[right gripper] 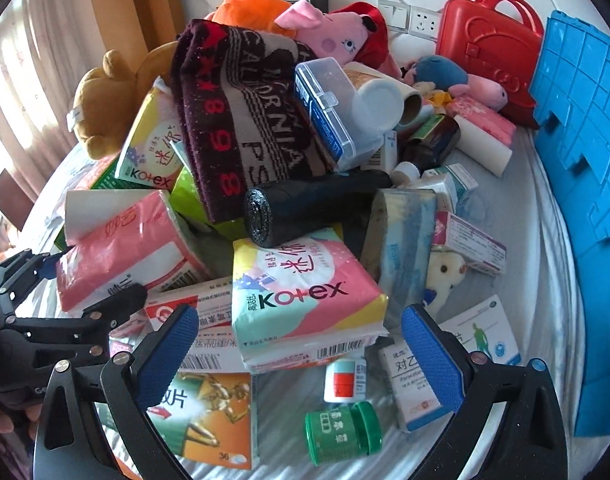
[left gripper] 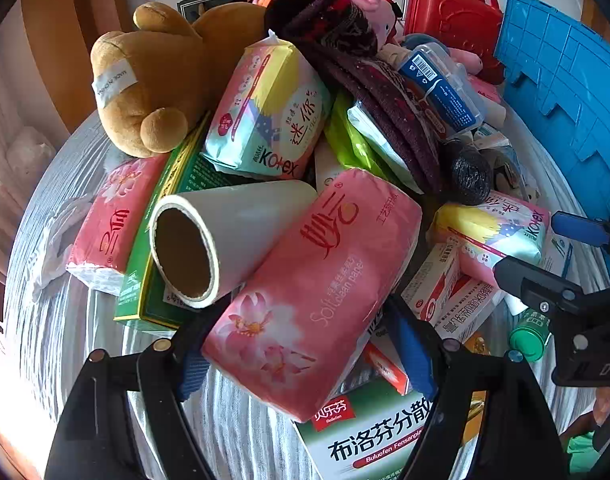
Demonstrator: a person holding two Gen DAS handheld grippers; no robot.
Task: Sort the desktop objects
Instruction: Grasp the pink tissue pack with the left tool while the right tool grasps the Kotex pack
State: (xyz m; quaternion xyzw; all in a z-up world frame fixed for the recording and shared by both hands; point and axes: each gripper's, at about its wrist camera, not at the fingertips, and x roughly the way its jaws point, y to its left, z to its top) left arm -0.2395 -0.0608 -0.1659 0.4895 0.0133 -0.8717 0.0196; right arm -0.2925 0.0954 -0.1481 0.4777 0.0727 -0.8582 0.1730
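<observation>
- Judging from the heap, the sorting is hardly started; tissue packs, pad packs, medicine boxes, soft toys and a knitted scarf [right gripper: 241, 120] lie mixed in one pile on the striped cloth [left gripper: 65, 320]; no sorted group is visible.
- The left claw [left gripper: 305, 344] stands apart, one finger on each side of the lower end of the pink tissue pack [left gripper: 317, 292]; the pack lies between them, over a green-and-white medicine box [left gripper: 369, 436] and beside a paper roll [left gripper: 209, 236]; whether the pads already press on it I cannot tell.
- The right claw [right gripper: 301, 340] is also apart and holds nothing; it hovers at the near Kotex pack [right gripper: 305, 292], with a green bottle [right gripper: 341, 432] just below.
- The blue crate [right gripper: 585, 200] at the right edge is seen only from outside.
- Nearly everything is left to sort.
</observation>
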